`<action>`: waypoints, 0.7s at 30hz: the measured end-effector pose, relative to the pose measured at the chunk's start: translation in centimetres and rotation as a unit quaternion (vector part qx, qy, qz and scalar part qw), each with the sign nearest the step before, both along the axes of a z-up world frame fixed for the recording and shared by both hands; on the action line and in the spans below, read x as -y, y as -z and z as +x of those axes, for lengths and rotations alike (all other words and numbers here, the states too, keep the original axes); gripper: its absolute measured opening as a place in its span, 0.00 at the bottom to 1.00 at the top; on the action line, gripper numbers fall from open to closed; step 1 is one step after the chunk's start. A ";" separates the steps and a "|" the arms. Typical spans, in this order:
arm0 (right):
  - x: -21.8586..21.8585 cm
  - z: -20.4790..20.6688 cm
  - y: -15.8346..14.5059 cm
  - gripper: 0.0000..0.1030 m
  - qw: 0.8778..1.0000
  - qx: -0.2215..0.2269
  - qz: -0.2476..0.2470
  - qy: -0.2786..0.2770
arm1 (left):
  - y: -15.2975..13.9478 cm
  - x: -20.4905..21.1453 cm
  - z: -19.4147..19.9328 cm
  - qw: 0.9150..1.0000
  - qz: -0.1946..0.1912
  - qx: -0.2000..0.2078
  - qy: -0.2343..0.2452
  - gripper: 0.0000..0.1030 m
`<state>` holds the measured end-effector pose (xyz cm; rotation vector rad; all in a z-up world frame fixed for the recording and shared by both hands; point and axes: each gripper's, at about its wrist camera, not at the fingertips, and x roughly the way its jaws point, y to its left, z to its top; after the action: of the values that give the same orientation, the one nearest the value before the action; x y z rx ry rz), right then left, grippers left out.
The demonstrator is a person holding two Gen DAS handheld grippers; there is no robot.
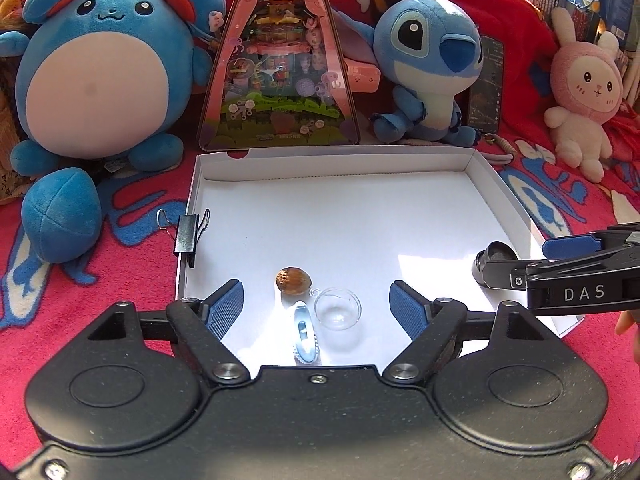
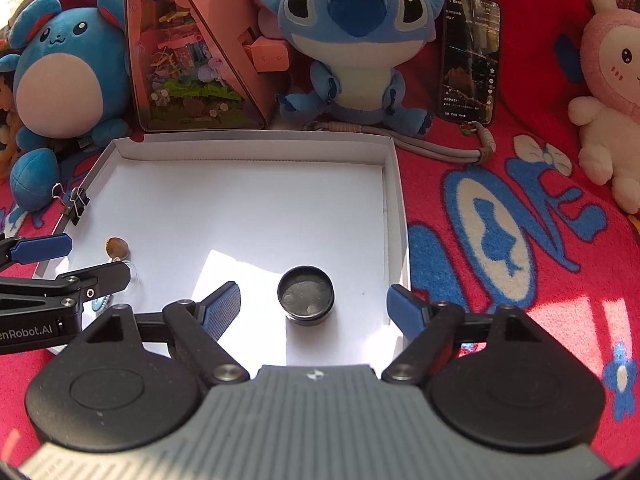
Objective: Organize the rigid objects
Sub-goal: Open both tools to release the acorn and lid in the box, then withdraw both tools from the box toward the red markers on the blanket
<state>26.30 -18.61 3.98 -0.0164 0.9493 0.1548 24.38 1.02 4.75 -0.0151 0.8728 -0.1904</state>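
A shallow white box lid [image 1: 360, 160] [image 2: 392, 184] lies on the red blanket. In the left wrist view a walnut [image 1: 293, 279], a clear glass ball [image 1: 338, 308] and a small blue-white oval piece [image 1: 305, 334] lie in it, between the open fingers of my left gripper [image 1: 316, 306]. A black round lens [image 2: 306, 295] lies in the box near its right wall, between the open fingers of my right gripper [image 2: 314, 306]; it also shows in the left wrist view [image 1: 496, 256]. A black binder clip [image 1: 191, 232] [image 2: 77, 202] grips the box's left wall.
Behind the box stand a blue round plush [image 1: 96, 68], a pink triangular toy box [image 1: 280, 64], a Stitch plush [image 2: 356, 40], a phone [image 2: 470, 56] with a lanyard [image 2: 440, 146] and a pink bunny plush [image 2: 612, 80].
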 end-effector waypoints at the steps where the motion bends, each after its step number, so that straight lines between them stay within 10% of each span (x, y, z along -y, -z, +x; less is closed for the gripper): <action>1: 0.0 -0.2 0.0 0.86 1.000 0.001 0.001 -0.001 | -0.2 0.0 -0.4 1.000 -0.003 0.000 0.003 0.77; 21: -0.7 -8.3 -1.6 0.96 0.994 0.081 -0.025 -0.070 | -2.8 1.1 -9.3 0.996 -0.015 0.063 0.061 0.80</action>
<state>17.98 -17.88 5.58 -0.1405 0.7899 0.2564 15.09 -0.13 7.59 0.0215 0.7458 -0.3150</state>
